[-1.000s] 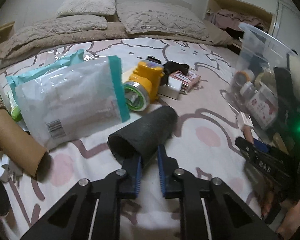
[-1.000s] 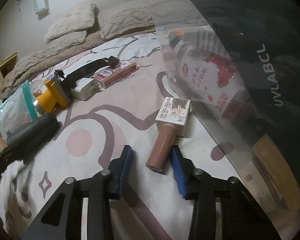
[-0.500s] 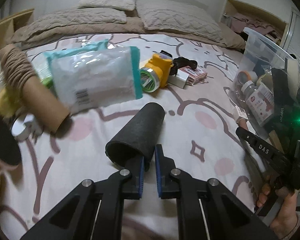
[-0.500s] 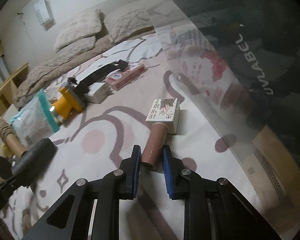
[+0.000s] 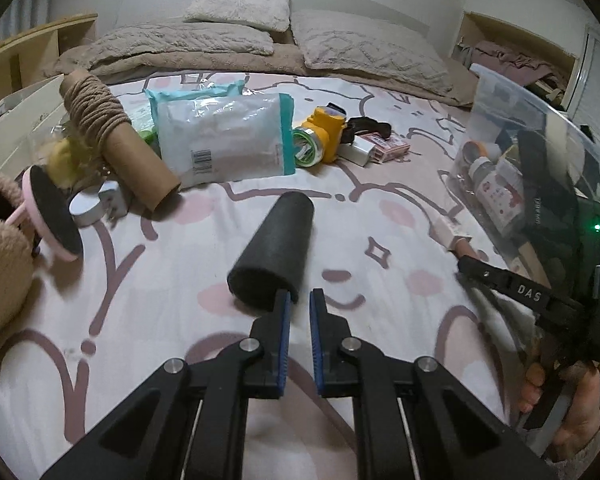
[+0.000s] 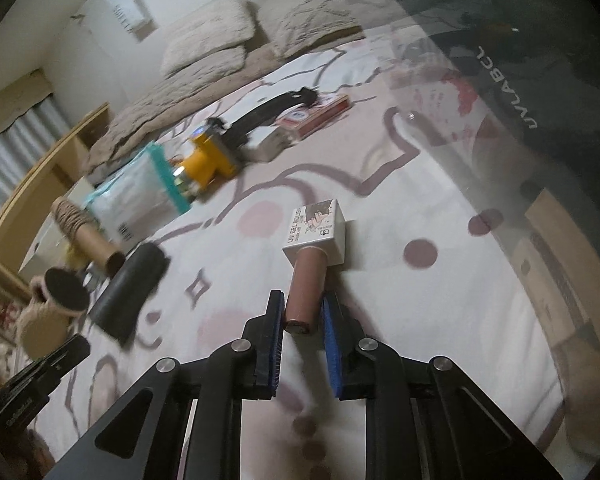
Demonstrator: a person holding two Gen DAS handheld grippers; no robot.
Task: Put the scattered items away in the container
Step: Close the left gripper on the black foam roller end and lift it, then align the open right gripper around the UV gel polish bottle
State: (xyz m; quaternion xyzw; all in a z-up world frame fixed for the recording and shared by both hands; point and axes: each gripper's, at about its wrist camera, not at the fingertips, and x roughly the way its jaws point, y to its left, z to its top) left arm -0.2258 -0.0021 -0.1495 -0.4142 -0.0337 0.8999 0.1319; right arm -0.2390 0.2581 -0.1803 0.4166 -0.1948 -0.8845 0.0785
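A black foam tube (image 5: 274, 244) hangs just above the bedsheet, its near rim pinched by my left gripper (image 5: 299, 300), which is shut on it. A gel polish bottle (image 6: 318, 228), white block with a brown round cap, lies on the sheet beside the clear plastic container (image 6: 500, 128). My right gripper (image 6: 302, 300) is closing on the brown cap, both pads pressing its sides. The left wrist view shows the container (image 5: 500, 92) at right with bottles and boxes inside, and a hand holding the right gripper (image 5: 466, 260) in front of it.
Across the bed lie a twine-wound cardboard tube (image 5: 112, 132), a white pouch with teal edges (image 5: 224, 140), a yellow headlamp (image 5: 324, 136), a white charger (image 5: 360, 146) and a pink box (image 5: 386, 148). Fluffy earmuffs (image 5: 4, 248) sit at far left. Pillows line the headboard.
My right gripper's jaws have closed from wide apart onto the bottle's brown cap. My left gripper, still holding the black tube, has pulled back from the pouch and headlamp.
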